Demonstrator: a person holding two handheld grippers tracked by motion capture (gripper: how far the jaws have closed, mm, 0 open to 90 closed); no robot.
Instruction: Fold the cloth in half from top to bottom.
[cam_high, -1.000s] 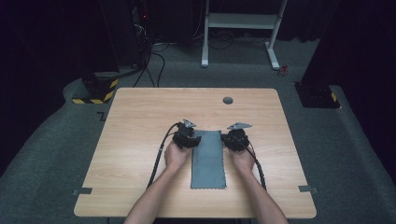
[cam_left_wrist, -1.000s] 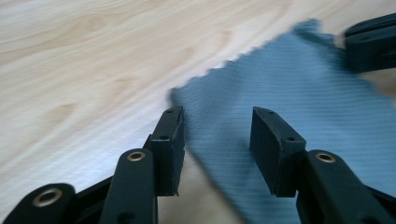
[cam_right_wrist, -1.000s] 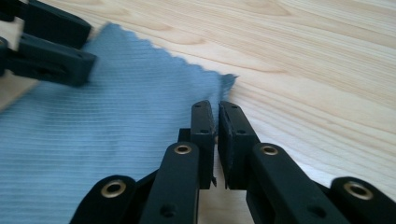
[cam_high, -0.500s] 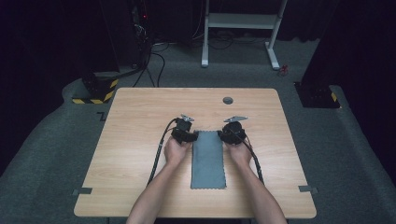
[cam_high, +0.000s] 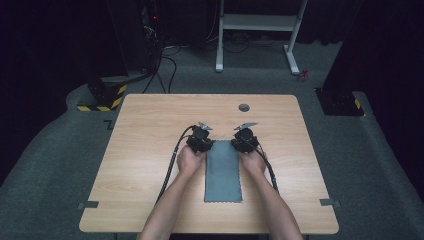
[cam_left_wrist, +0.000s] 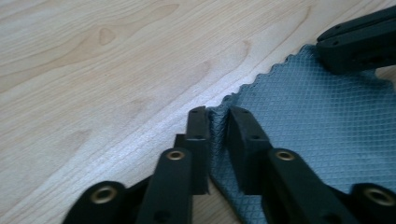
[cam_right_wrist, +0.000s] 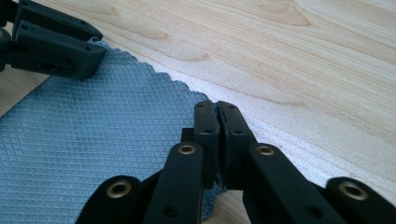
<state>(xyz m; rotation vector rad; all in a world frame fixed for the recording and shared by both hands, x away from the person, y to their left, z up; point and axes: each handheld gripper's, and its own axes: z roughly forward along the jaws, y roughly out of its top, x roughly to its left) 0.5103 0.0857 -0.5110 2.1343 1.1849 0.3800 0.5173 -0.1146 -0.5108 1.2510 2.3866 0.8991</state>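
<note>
— Fingers of my left gripper have just been closing and now pinch the cloth's far-left corner; my right gripper clamps the far-right one.

— Where does it run?

— Flat on the counter, long axis twelve to six, probably trailing toward me, equally near both hands.

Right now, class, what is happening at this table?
A person sits at a wooden table with a claw in each hand, working on a grey-blue cloth that lies flat between the forearms. The left claw has just been closing and now pinches one far corner of the cloth. The right claw has just been closing too and is shut on the other far corner. The cloth has not yet been lifted or folded.
</note>
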